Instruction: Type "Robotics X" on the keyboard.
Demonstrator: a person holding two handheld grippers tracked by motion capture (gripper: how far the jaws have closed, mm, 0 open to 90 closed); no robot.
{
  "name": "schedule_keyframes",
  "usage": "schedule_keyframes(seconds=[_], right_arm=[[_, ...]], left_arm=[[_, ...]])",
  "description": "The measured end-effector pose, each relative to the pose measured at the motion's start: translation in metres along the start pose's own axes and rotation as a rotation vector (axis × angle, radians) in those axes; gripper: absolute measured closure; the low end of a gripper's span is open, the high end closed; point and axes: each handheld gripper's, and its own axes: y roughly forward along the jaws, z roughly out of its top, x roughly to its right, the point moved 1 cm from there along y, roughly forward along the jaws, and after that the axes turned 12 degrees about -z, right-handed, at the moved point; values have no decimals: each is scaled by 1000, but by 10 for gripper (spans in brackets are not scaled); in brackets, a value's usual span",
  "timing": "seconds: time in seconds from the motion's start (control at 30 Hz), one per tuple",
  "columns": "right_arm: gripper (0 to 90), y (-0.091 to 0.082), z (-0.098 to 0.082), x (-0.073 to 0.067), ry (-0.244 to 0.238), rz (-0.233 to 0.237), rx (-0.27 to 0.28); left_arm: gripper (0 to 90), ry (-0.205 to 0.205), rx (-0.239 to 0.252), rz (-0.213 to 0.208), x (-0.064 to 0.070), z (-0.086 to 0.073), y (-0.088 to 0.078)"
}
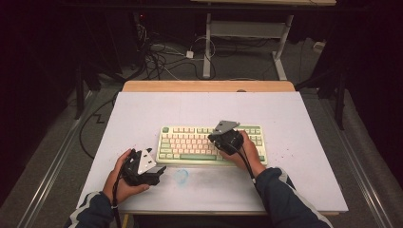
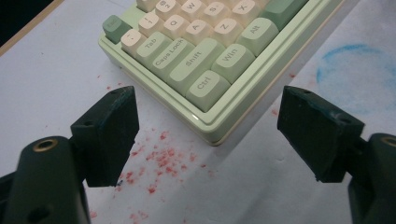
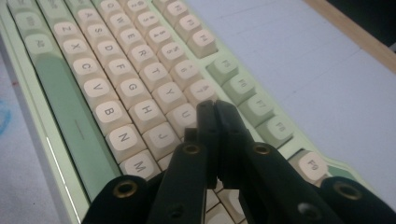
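White tabletop [image 1: 142,114] carried a pale-green keyboard with cream keycaps [image 1: 190,142] at its centre. Right gripper [image 3: 215,109], jaws clenched empty, hovered over its keys near U; left gripper [image 2: 208,135], jaws spread, sat at the keyboard's seven o'clock.

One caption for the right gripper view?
Closed right gripper poised over the cream-and-green mechanical keyboard, jaws together near the U key.

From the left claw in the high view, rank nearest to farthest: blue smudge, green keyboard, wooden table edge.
1. Pale blue round smudge on the white tabletop, just right of the left claw.
2. Green and cream keyboard, ahead and to the right.
3. Light wooden table edge, along the far side.
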Motion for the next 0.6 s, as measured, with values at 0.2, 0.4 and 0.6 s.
schedule_keyframes(seconds=[0.2, 0.4, 0.6], right_arm=[[857, -9, 0, 7, 42, -4, 37], [791, -18, 0, 11, 66, -8, 66], [650, -26, -2, 15, 95, -35, 102]], left_arm=[[196, 5, -3, 3, 0, 0, 0], [196, 15, -12, 12, -1, -1, 1], [196, 17, -11, 14, -1, 0, 0]])
